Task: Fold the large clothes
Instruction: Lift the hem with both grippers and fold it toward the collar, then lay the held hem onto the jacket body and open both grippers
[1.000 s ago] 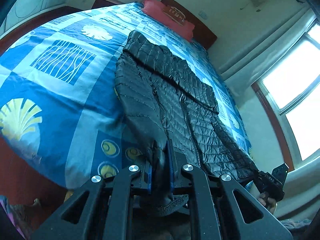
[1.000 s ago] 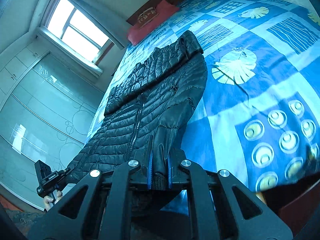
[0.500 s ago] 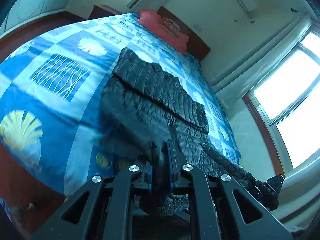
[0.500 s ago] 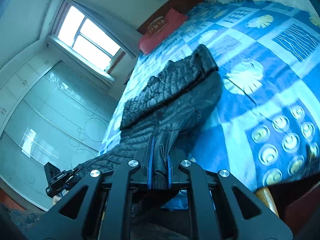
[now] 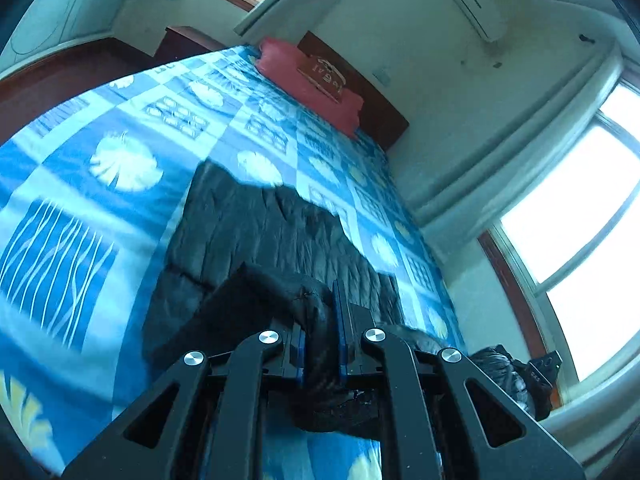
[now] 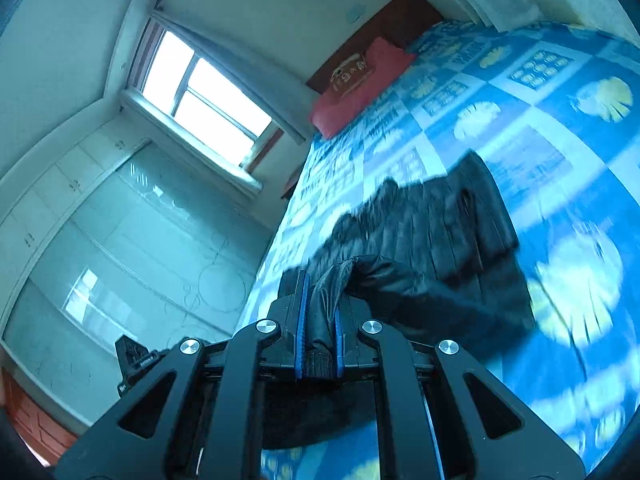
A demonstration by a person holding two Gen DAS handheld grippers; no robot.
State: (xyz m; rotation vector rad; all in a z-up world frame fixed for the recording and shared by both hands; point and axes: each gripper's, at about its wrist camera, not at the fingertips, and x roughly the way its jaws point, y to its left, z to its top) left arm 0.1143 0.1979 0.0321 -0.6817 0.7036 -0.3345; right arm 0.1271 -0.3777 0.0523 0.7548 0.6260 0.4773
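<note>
A black quilted puffer jacket (image 5: 260, 236) lies lengthwise on the bed, its near end lifted off the bedspread. My left gripper (image 5: 322, 340) is shut on one bottom corner of the jacket and holds it raised over the jacket's body. My right gripper (image 6: 318, 320) is shut on the other bottom corner; the jacket (image 6: 432, 228) curls up from the bed into its jaws. The right gripper also shows in the left wrist view (image 5: 540, 372), and the left gripper shows in the right wrist view (image 6: 134, 362).
The bed has a blue shell-pattern bedspread (image 5: 120, 168), a red pillow (image 5: 312, 84) and a dark wooden headboard (image 5: 372, 92). A window (image 5: 580, 232) is on one side and glass wardrobe doors (image 6: 120, 260) on the other.
Both grippers have risen and moved forward toward the headboard, carrying the jacket's bottom edge up and over its body. The visible flat part of the jacket has shortened.
</note>
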